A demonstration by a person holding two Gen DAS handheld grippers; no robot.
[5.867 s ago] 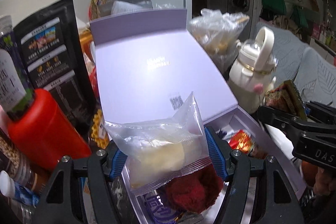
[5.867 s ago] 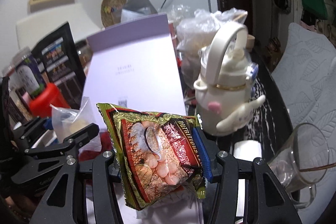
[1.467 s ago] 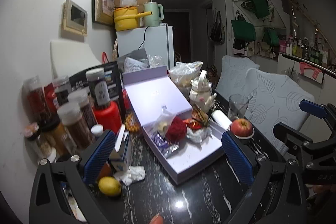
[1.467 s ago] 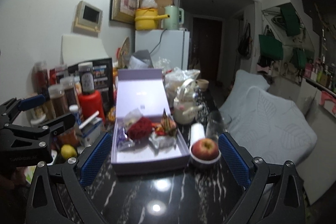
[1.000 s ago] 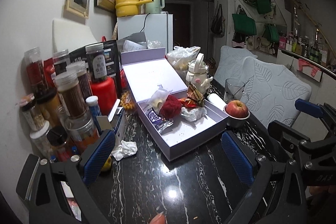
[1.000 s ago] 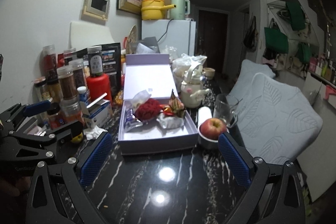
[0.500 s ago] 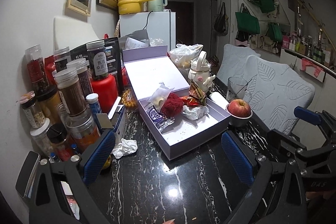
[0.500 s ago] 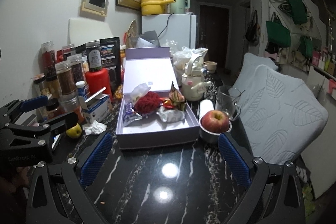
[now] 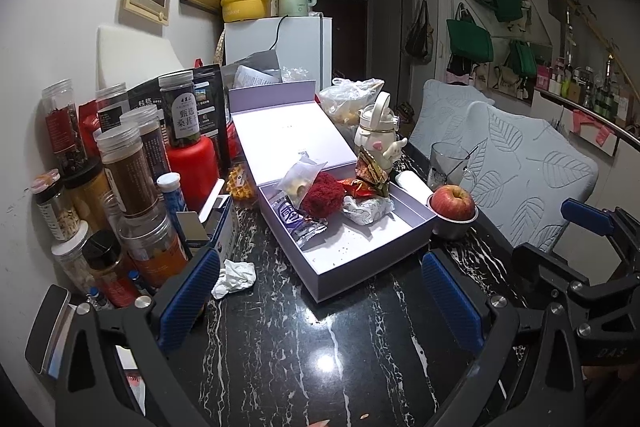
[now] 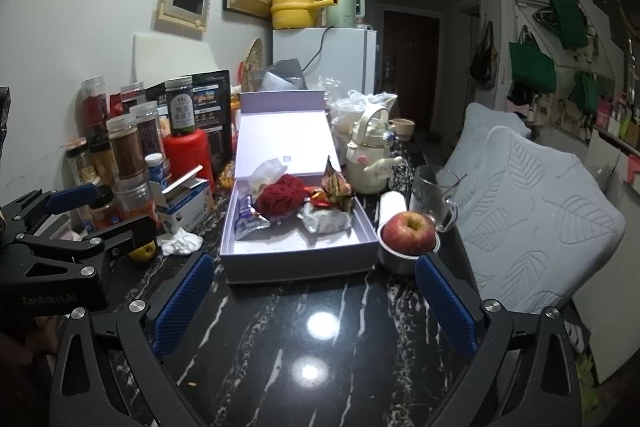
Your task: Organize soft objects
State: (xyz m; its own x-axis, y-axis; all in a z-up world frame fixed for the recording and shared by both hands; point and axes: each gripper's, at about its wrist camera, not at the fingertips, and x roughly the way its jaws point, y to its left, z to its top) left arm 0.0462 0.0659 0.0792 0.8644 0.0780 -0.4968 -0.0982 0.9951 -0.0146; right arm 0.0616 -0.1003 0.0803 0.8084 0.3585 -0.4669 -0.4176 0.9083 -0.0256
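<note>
- Left wrist view: we hold the left tool (image 9: 320, 301) released and empty, blue pads spread wide above the black marbled surface (image 9: 280, 347). Ahead, well apart, the open lilac box (image 9: 360, 247) holds a clear packet (image 9: 300, 179), red fuzzy ball (image 9: 322, 195), purple wrapper (image 9: 298, 221), green-and-red snack bag (image 9: 370, 171) and white wrapped bun (image 9: 366, 209), all bunched at its far end. A crumpled tissue (image 9: 234, 277) lies left of the box.
- Right wrist view: our right tool (image 10: 310, 303) is also released, holding nothing, facing the box's near wall. An apple (image 10: 408, 233) in a steel cup (image 10: 396, 261) sits just right of the box.
</note>
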